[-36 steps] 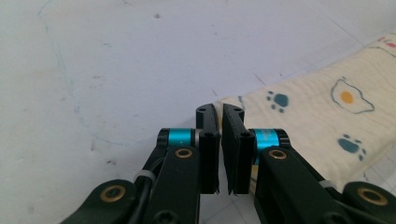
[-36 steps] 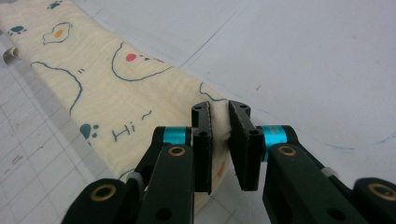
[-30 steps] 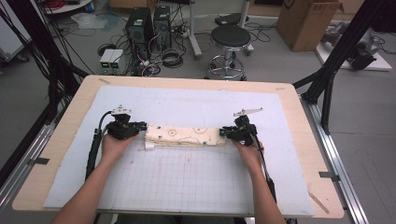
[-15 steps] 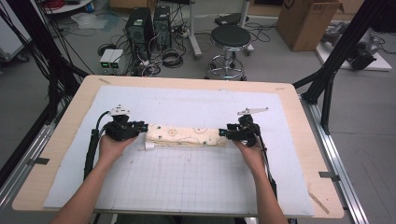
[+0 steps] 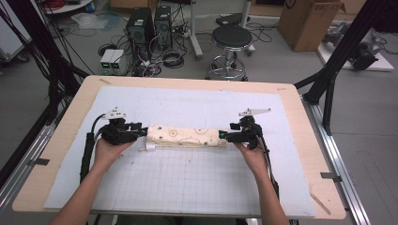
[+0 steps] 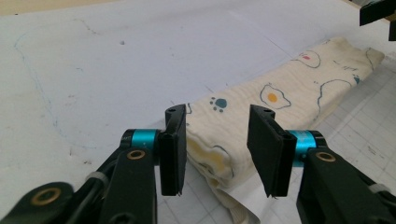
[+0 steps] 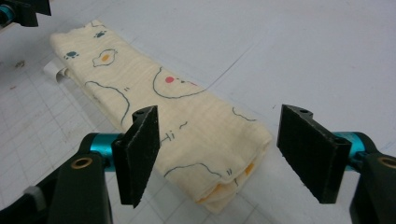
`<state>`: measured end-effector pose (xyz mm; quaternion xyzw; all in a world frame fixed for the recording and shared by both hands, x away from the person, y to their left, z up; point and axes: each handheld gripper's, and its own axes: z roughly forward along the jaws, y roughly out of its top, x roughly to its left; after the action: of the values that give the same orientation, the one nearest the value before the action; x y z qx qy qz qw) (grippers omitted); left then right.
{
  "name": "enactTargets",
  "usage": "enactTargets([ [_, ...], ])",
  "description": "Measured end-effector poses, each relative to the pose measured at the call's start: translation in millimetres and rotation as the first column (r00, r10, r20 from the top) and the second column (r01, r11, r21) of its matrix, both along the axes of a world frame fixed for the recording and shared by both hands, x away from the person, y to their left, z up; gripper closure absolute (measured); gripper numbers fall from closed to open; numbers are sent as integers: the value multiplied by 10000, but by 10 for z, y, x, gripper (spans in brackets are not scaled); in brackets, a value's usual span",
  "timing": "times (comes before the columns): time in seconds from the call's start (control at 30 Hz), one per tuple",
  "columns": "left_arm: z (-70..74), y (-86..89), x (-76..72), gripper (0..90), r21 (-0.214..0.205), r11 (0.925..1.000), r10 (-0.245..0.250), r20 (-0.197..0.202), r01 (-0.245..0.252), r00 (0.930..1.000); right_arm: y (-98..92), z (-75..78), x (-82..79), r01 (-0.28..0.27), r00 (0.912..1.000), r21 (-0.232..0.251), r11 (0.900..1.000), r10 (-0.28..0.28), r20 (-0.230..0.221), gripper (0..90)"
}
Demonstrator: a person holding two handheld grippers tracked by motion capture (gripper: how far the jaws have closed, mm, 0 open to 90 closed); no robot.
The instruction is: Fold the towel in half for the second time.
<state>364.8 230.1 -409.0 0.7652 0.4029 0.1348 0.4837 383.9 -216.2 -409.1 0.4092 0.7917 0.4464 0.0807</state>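
Note:
A cream cloth [image 5: 184, 136] printed with fried eggs and paw marks lies folded into a long narrow strip across the middle of the white mat. At its left end stands my left gripper [image 5: 141, 131], open, its jaws having just been opening; the cloth's end [image 6: 219, 149] lies between the pads, untouched. My right gripper [image 5: 224, 137] is open at the other end, and its jaws too have just been opening. That end of the cloth [image 7: 219, 154] rests on the mat between them. A white tag [image 5: 149, 147] sticks out at the cloth's left front corner.
The white gridded mat [image 5: 187, 183] covers most of the wooden tabletop [image 5: 300, 122]. Black frame posts [image 5: 342, 51] rise at the right and left of the table. Beyond the far edge stand a stool [image 5: 231, 37], computer towers [image 5: 150, 28] and a cardboard box [image 5: 307, 21].
Both grippers' jaws have opened and let go of the cloth's ends. The left hand has drawn slightly left, away from the cloth, which stays in place.

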Motion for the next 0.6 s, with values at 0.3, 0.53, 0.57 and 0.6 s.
enactTargets([
  [0.3,31,38,-127,487,-74,9998,-207,199,209,9996,56,31,-55,-17,9999,-213,9998,20,102,206],
  [0.53,12,108,-194,451,-17,9998,-177,308,177,9994,72,69,-127,-93,9992,-318,9995,105,388,202],
  [0.57,8,117,-200,449,-5,9998,-190,294,190,9994,66,75,-138,-80,9993,-302,9995,91,357,201],
  [0.6,4,119,-205,446,-51,9999,-157,293,159,9994,59,77,-148,-90,9992,-251,9996,99,374,197],
])
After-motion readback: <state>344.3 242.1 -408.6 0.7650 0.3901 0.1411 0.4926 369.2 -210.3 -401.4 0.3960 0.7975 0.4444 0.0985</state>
